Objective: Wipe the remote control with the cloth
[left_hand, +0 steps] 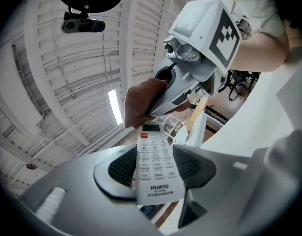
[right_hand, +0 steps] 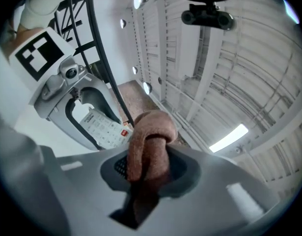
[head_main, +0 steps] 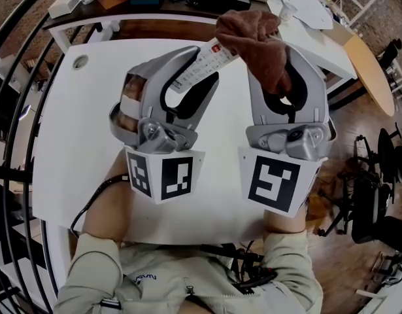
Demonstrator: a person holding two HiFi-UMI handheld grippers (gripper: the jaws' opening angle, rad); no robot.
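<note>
Brown cloth [head_main: 256,41] pinched in right gripper [right_hand: 150,167] jaws, touching remote control [head_main: 202,63], clamped in left gripper [left_hand: 154,167] jaws

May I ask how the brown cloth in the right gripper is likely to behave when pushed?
Probably floppy: the brown terry cloth folds over itself above the right gripper. Likely light and grippy, given its fuzzy pile.

White table [head_main: 63,149] on wood floor [head_main: 357,139]; cluttered dark desk [head_main: 155,10] behind, round wooden table [head_main: 374,77] and black office chair [head_main: 384,208] right, curved black railing [head_main: 14,97] left, ribbed white ceiling [left_hand: 52,82], strip light [left_hand: 114,107] on
</note>
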